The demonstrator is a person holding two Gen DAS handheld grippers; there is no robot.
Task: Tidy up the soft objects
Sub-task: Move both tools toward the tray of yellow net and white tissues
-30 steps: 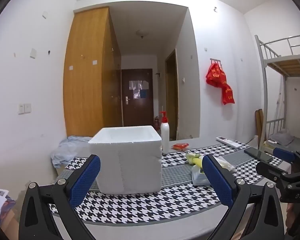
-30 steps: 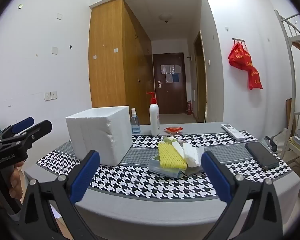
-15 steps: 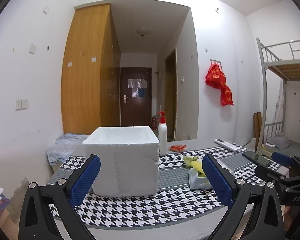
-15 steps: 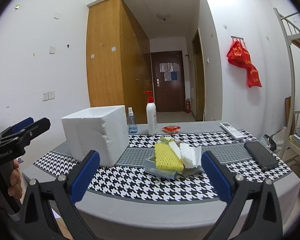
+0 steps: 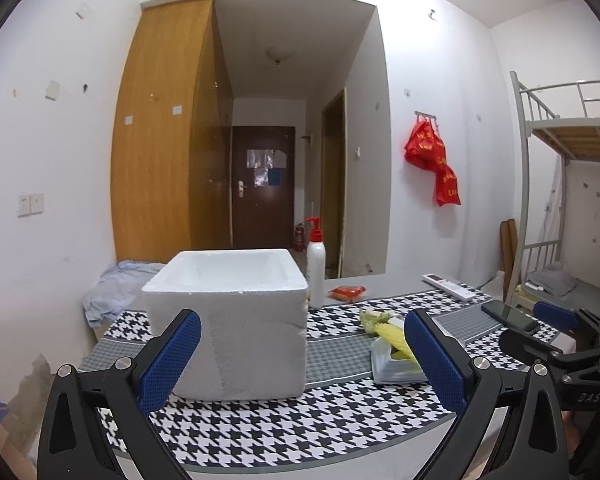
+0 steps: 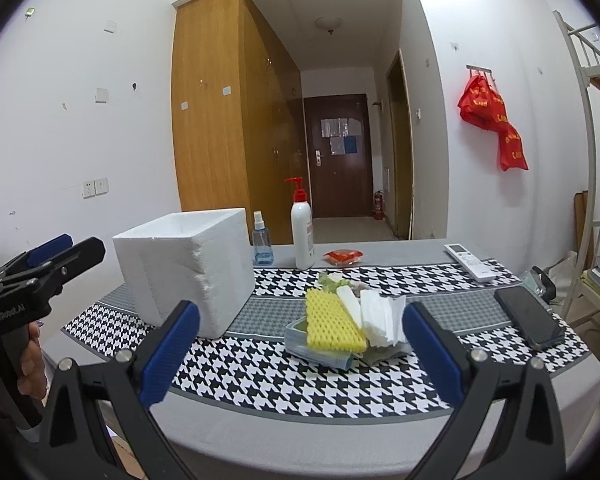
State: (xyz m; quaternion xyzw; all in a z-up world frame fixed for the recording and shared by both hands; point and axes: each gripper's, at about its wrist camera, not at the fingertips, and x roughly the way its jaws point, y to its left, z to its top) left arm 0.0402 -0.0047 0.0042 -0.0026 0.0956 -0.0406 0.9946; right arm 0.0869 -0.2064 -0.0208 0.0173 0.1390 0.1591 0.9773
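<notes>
A white foam box (image 5: pixel 236 320) (image 6: pixel 188 272) stands open-topped on the left of the houndstooth table runner (image 5: pixel 280 424). To its right lies a pile of soft things: a yellow foam net (image 6: pixel 332 326) (image 5: pixel 394 338), white foam sheets (image 6: pixel 380 318) and a flat pack underneath. My left gripper (image 5: pixel 302 364) is open and empty, held in front of the box. My right gripper (image 6: pixel 300 350) is open and empty, held short of the pile.
A pump bottle (image 6: pixel 302 236), a small spray bottle (image 6: pixel 262 246), a red packet (image 6: pixel 343 256), a remote (image 6: pixel 470 262) and a black phone (image 6: pixel 528 322) lie on the table. A bunk bed (image 5: pixel 564 200) stands at the right.
Both grippers have moved slightly closer to the table and risen a little; the box and pile look larger. Jaws remain open.
</notes>
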